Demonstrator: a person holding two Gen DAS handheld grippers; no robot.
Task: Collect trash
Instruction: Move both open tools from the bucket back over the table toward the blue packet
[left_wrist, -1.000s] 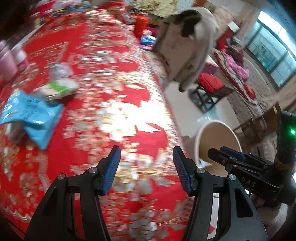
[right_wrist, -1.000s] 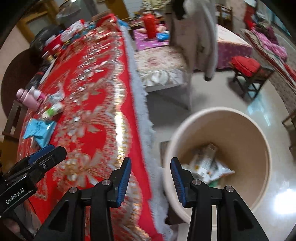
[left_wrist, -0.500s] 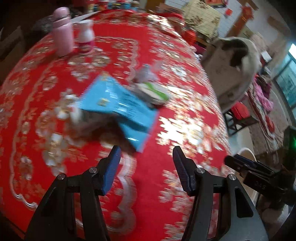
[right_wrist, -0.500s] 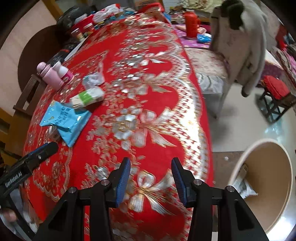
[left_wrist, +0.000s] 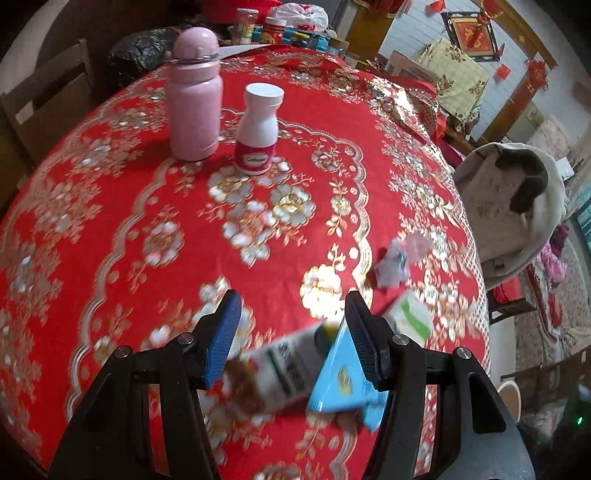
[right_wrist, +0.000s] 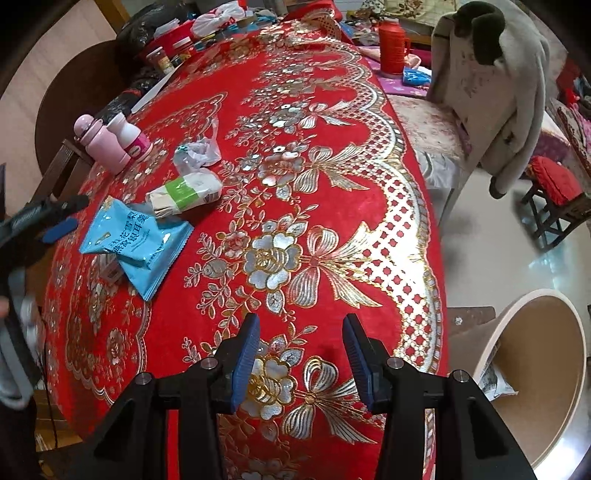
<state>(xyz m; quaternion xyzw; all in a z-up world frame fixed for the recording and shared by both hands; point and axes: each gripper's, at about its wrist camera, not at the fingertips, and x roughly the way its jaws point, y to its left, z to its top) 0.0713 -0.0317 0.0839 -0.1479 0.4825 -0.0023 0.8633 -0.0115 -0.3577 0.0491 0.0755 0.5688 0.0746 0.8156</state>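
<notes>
Trash lies on the red tablecloth (right_wrist: 332, 184): a blue snack packet (right_wrist: 135, 240), a white and green wrapper (right_wrist: 184, 192) and a crumpled clear bag (right_wrist: 197, 153). In the left wrist view my open left gripper (left_wrist: 291, 336) hovers over a white packet (left_wrist: 284, 365), with the blue packet (left_wrist: 341, 384) by its right finger, the green wrapper (left_wrist: 412, 319) and clear bag (left_wrist: 395, 262) beyond. It also shows in the right wrist view (right_wrist: 55, 218). My right gripper (right_wrist: 299, 354) is open and empty over the table's near edge. A beige bin (right_wrist: 539, 373) with trash stands on the floor, right.
A pink bottle (left_wrist: 194, 96) and a white bottle (left_wrist: 258, 129) stand upright on the far side. Jars and bags crowd the table's back edge. A chair with a grey coat (right_wrist: 491, 81) and a red stool (right_wrist: 554, 188) stand to the right.
My left gripper has swung from the bin side across the table and come down over the blue and white packets. My right gripper has turned from the bin toward the table.
</notes>
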